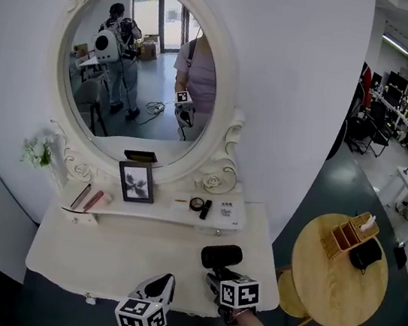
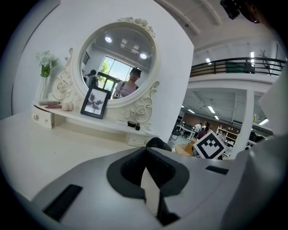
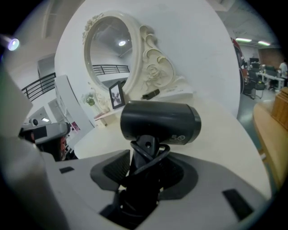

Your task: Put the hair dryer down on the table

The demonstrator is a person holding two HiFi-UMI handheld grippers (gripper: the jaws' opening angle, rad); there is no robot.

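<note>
Holds hair dryer in clamped right gripper above table at 5 o'clock, left gripper closed, empty; calls next for lowering and release.

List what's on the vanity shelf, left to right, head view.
flowers → pink tube → photo frame → round compact → small black stick

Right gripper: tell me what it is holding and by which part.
The right gripper holds the hair dryer by its handle, just below the barrel.
</note>
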